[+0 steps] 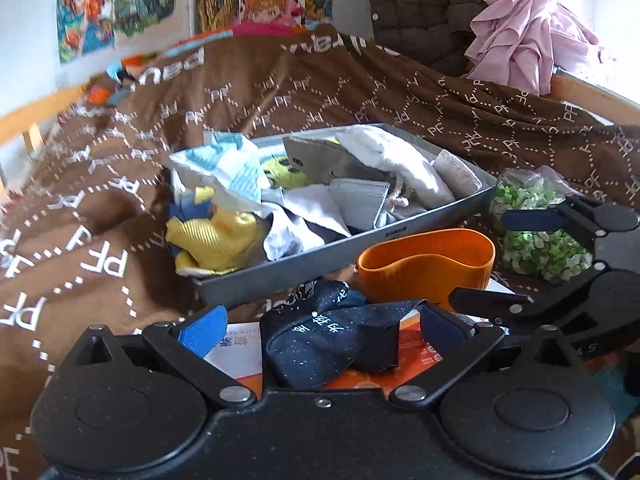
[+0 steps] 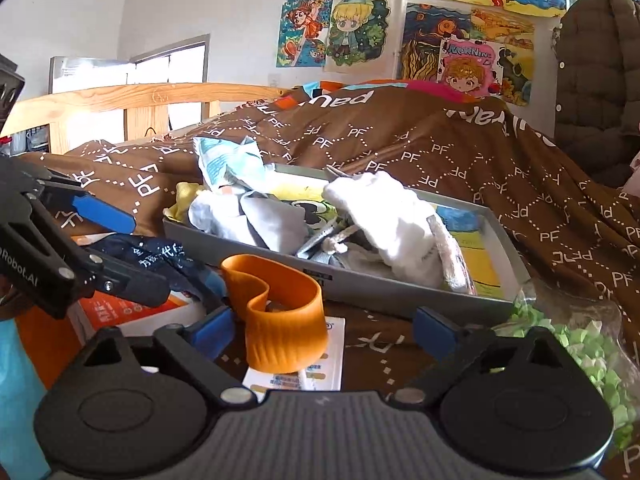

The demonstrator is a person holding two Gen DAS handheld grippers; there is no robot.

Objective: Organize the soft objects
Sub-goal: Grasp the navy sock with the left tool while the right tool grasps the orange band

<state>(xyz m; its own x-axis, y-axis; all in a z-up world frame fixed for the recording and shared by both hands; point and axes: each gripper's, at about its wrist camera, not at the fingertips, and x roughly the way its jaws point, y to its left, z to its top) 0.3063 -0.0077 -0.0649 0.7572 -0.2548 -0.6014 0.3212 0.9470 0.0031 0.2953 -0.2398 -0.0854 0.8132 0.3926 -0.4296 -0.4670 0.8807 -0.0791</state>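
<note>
Left gripper (image 1: pixel 320 328): held low and near level over the bed, pointing toward the grey tray (image 1: pixel 472 196). Its blue-padded fingers (image 1: pixel 204 324) are spread wide, one on each side of a dark navy cloth pouch (image 1: pixel 332 340) with white characters. Whether the pads touch the pouch cannot be told. The pouch lies on an orange and white box (image 1: pixel 420 356), just in front of the tray.

Grey tray: rests on the brown "PF" quilt (image 1: pixel 120 184) and holds a heap of soft items, including a yellow plush toy (image 1: pixel 216 240), a grey face mask (image 1: pixel 360 200) and a white drawstring bag (image 1: pixel 384 156).

Right gripper (image 2: pixel 320 330): also low and near level, just right of the left one. Its fingers (image 2: pixel 434 330) are spread; an orange silicone band (image 2: pixel 280 320) stands on edge between them, nearer the left finger, contact unclear. The band sits on a white card (image 2: pixel 332 340), near the tray's front wall.

A clear bag of green paper stars (image 2: pixel 592 356) lies at far right, beside the tray corner.
</note>
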